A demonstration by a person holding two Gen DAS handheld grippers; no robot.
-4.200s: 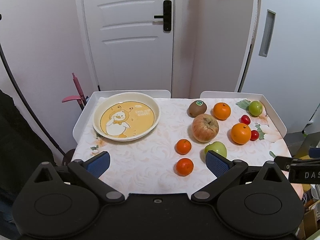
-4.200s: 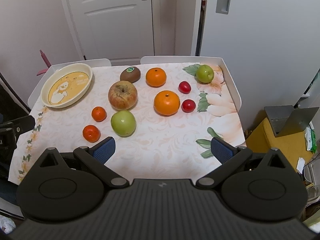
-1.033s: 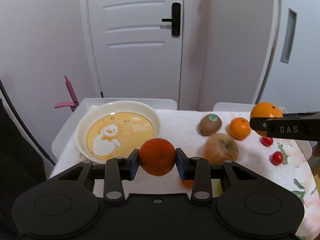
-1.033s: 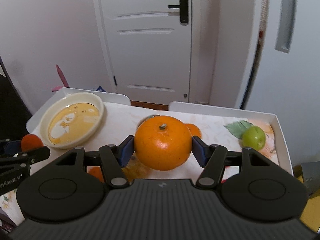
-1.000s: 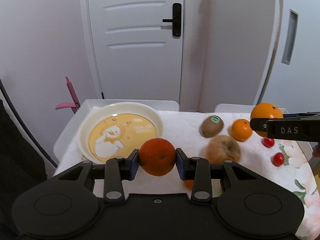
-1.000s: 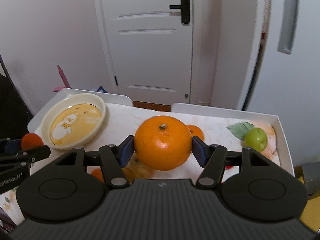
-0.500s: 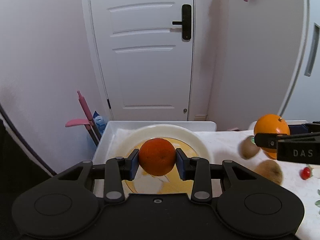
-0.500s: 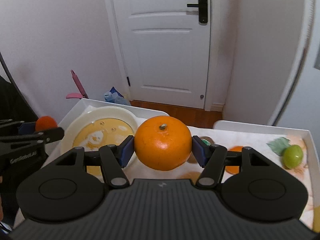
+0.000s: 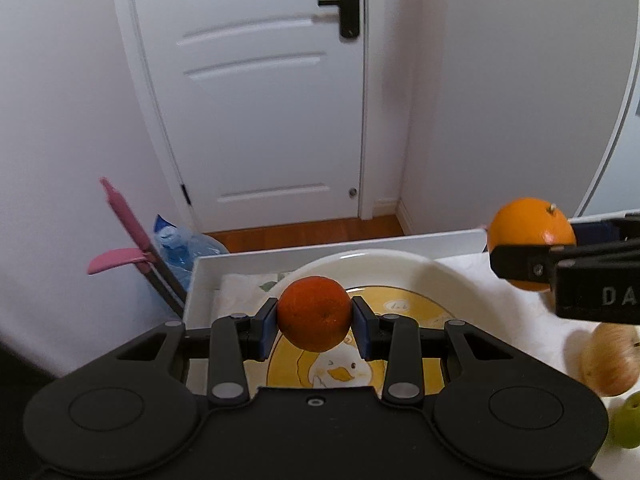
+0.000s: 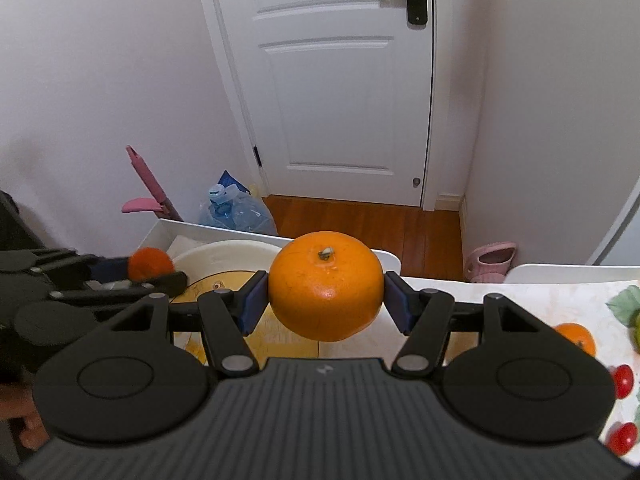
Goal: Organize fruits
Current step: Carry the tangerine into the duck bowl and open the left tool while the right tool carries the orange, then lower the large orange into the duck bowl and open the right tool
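My left gripper (image 9: pixel 315 327) is shut on a small dark-orange tangerine (image 9: pixel 314 312), held above the cream plate with a yellow duck picture (image 9: pixel 404 276). My right gripper (image 10: pixel 326 306) is shut on a large orange (image 10: pixel 326 296), stem up, over the plate's right rim (image 10: pixel 224 252). In the left wrist view the large orange (image 9: pixel 528 232) hangs at the right, above the plate's edge. From the right wrist view the left gripper (image 10: pixel 156 276) and its tangerine (image 10: pixel 150 264) sit at the far left over the plate.
A reddish apple (image 9: pixel 612 360) and a green apple (image 9: pixel 626 426) lie on the floral cloth at right. Another orange (image 10: pixel 576 338) and red cherry tomatoes (image 10: pixel 622 380) lie further right. The table's white raised rim (image 9: pixel 320 252) borders the plate. A water bottle (image 10: pixel 236 208) stands on the floor beyond.
Both grippers have travelled left with their fruit, from over the middle of the table to above the duck plate. The plate now fills the view beneath them.
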